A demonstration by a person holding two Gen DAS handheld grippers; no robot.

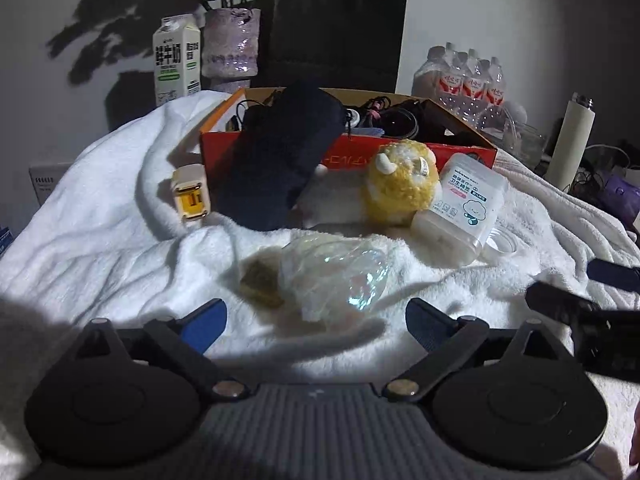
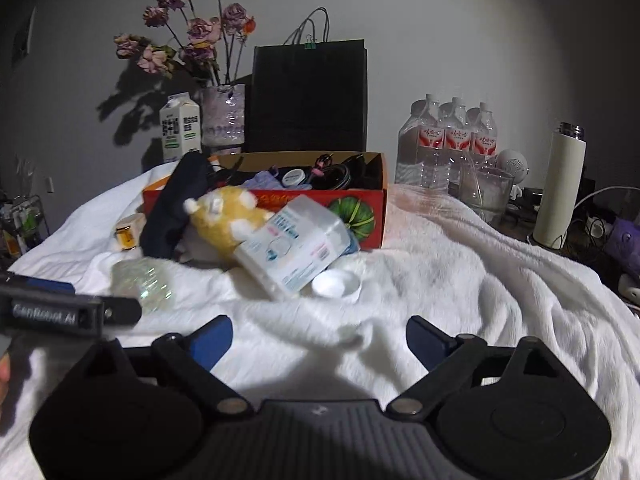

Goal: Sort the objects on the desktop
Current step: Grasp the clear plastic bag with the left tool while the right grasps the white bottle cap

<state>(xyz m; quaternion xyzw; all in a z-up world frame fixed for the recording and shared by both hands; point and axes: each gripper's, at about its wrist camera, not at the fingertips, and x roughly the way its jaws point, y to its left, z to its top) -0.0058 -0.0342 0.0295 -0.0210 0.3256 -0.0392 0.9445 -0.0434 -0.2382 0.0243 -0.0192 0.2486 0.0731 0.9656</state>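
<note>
On the rumpled white towel [image 1: 100,240], left to right: small yellow-and-cream charger block [image 1: 191,194], dark navy fabric pouch [image 1: 280,160] draped over the orange cardboard box [image 1: 460,152], crinkly clear plastic wrap [image 1: 332,276], fuzzy yellow plush toy [image 1: 400,184], clear cotton-swab tub [image 1: 464,204]. Left gripper [image 1: 316,320] and right gripper [image 2: 320,340] both gape wide, nothing between them.

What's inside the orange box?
The orange box holds black cables, a round white-lidded tin and lilac fabric; a dark pouch drapes over its rim, hiding anything beneath.
</note>
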